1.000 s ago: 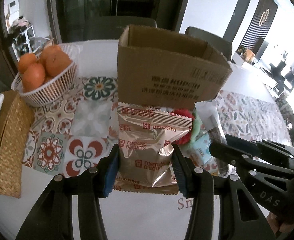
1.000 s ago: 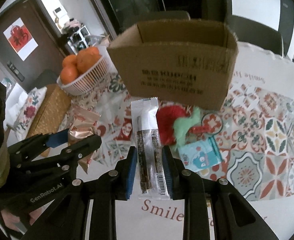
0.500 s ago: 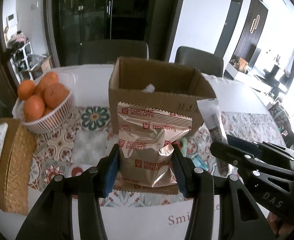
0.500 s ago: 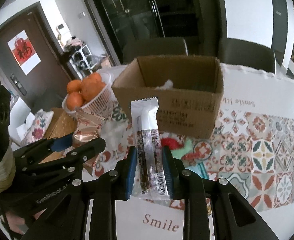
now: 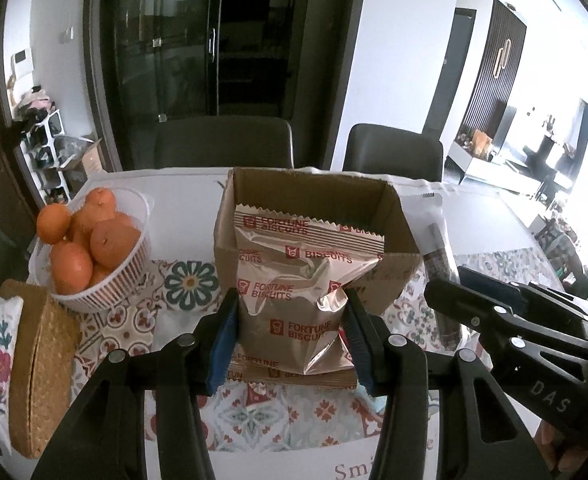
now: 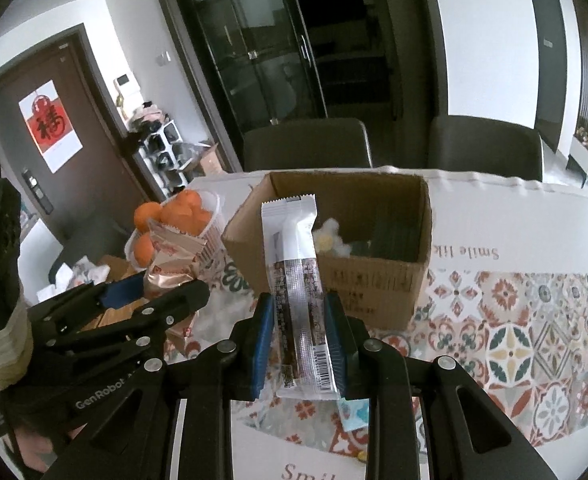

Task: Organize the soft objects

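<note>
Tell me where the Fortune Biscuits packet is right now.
The Fortune Biscuits packet is clamped in the left gripper, held up before the cardboard box, right of the orange basket.

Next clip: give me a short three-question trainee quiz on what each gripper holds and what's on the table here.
1. True or false: the left gripper is empty.
2. What does the right gripper hold? A) an orange B) a long snack stick packet C) a sock
3. Fill in: the white basket holds ____.

Key: 1 false, it grips the Fortune Biscuits bag. 2 B. 3 oranges.
</note>
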{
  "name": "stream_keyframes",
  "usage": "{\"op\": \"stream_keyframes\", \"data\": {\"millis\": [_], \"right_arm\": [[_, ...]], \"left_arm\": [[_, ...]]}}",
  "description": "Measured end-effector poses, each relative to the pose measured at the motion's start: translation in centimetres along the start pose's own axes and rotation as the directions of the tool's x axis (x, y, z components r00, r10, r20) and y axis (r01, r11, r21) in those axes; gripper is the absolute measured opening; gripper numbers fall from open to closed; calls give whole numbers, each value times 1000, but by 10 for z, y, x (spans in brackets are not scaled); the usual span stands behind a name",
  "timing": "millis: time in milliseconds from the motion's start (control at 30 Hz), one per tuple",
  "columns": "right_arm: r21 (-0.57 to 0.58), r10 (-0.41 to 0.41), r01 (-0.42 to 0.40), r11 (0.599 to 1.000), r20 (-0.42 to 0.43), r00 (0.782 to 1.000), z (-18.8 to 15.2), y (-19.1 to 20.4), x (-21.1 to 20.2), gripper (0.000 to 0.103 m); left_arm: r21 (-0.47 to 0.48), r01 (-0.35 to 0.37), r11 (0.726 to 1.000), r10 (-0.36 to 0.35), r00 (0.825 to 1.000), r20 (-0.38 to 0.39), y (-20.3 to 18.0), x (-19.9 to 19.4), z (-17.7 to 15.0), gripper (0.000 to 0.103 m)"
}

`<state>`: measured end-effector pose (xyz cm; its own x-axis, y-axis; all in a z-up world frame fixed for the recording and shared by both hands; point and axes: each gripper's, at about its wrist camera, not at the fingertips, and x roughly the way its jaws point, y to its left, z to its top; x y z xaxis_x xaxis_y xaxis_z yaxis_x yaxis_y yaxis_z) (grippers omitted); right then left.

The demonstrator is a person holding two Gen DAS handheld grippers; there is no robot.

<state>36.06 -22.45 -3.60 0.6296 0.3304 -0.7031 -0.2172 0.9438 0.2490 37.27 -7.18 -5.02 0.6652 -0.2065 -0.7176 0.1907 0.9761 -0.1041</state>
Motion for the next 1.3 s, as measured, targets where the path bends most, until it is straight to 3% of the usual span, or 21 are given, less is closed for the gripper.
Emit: {"op": "stream_keyframes", "data": {"millis": [567, 1000, 1300], "right_arm": [[21, 0, -1, 1000, 51, 999, 46, -14, 9, 27], [17, -32, 32, 999, 10, 999, 76, -28, 43, 27], [22, -44, 45, 999, -63, 997, 91, -42, 78, 27]], "left_arm": [[57, -16, 998, 13, 999, 50, -4, 19, 57, 49], [62, -13, 998, 15, 999, -31, -2, 65, 85, 49], [80, -38, 996, 45, 995, -87, -7, 100, 98, 49]]}}
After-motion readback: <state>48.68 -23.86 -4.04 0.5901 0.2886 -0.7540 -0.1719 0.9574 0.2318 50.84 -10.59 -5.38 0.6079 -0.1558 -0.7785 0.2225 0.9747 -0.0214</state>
